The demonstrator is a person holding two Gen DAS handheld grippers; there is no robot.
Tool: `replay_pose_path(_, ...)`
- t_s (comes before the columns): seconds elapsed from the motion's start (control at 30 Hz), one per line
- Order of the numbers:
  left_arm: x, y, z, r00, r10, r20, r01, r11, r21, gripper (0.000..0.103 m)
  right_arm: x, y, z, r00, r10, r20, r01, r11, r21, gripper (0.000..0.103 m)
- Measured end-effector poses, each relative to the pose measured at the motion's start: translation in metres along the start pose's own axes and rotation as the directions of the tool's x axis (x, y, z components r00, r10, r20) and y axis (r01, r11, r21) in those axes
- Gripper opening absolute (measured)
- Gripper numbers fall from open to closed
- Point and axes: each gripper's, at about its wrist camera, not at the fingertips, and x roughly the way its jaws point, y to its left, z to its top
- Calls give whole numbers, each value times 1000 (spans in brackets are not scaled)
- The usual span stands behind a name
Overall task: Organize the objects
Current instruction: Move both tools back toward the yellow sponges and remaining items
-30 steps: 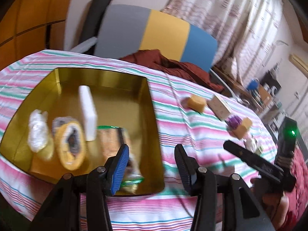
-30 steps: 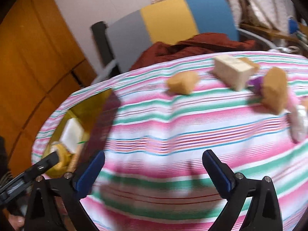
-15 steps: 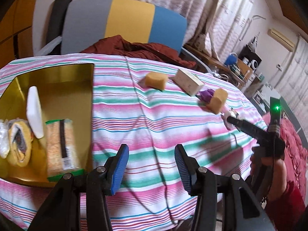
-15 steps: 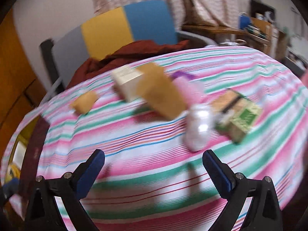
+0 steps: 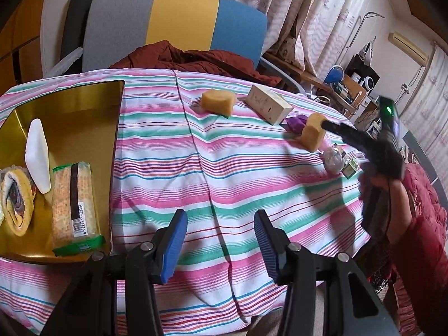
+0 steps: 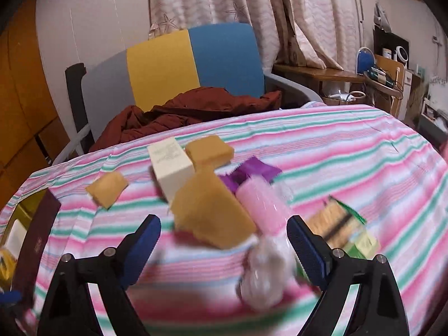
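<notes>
right tongs (image 6: 221, 240): wide open, empty.
left tongs (image 5: 219, 240): open, empty.
risk: your tongs may bump the sponge (image 6: 210, 212) just ahead and knock it away.

You see a pink, green and white striped cloth (image 5: 252, 168), a gold tin (image 5: 78, 128), tan sponges (image 5: 218, 102).

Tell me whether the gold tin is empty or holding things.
Holding things: gold tin contains a cracker pack, white bar and roll.
</notes>
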Motion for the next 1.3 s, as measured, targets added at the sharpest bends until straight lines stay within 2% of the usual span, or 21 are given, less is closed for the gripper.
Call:
replay_pose_path(0.13,0,0,-1,1000,8,-2,-8,1000,1,50,18,15,6,998,45,-45,-47,998,-38,93)
replay_pose_path(0.2,1,1,-1,1000,8,-4,-8,1000,-5,50,18,29,-1,990,122,-76,-127,990,-63,93)
replay_pose_path(0.3,4,2,-2,1000,9,-16,-9,1000,-10,50,3,48,-20,964,249,-93,-257,962,-89,93)
replay_pose_path(0.33,6,2,-2,1000,9,-20,-9,1000,-9,50,-4,50,-25,960,268,-87,-275,957,-94,93)
replay_pose_path(0.43,8,0,-3,1000,7,-27,-7,1000,-2,50,-25,45,-30,970,242,-8,-242,965,-98,93)
replay_pose_path(0.53,11,-2,-4,999,-1,-35,1,1000,-4,50,-27,22,-11,980,191,55,-190,981,-31,98)
replay_pose_path(0.63,12,-3,-3,999,-5,-33,4,1000,-7,50,-6,4,19,989,136,56,-137,991,3,100)
replay_pose_path(0.73,10,-3,-3,1000,1,-29,-2,1000,-4,50,21,6,27,990,136,-33,-136,991,3,100)
replay_pose_path(0.8,10,-2,-3,1000,8,-27,-8,1000,-4,50,28,19,19,975,199,-94,-200,980,-5,102)
replay_pose_path(0.87,11,0,-2,999,9,-32,-10,1000,-10,50,16,41,6,964,251,-84,-259,962,-92,102)
replay_pose_path(0.93,13,1,-2,999,8,-39,-9,1000,-14,50,1,55,-6,918,382,-108,-394,910,-130,100)
replay_pose_path(0.97,14,1,-2,999,7,-43,-8,1000,-13,50,-7,58,-8,915,393,-95,-403,904,-143,99)
replay_pose_path(1.03,15,0,-2,999,5,-43,-6,1000,-11,50,-21,51,-6,939,341,-34,-342,925,-167,99)
replay_pose_path(1.1,15,-1,-2,999,1,-44,-2,1000,-9,50,-26,24,7,959,282,29,-278,955,-105,99)
replay_pose_path(1.17,15,-2,-3,999,-1,-44,1,1000,-10,50,-24,-3,20,984,170,49,-169,985,-29,99)
replay_pose_path(1.23,17,-2,-3,999,-1,-47,1,1000,-12,50,-11,-30,32,997,71,-7,-71,997,32,92)
replay_pose_path(1.3,18,-4,-4,999,-5,-52,4,1000,-10,50,7,-48,37,995,18,-94,-12,998,66,74)
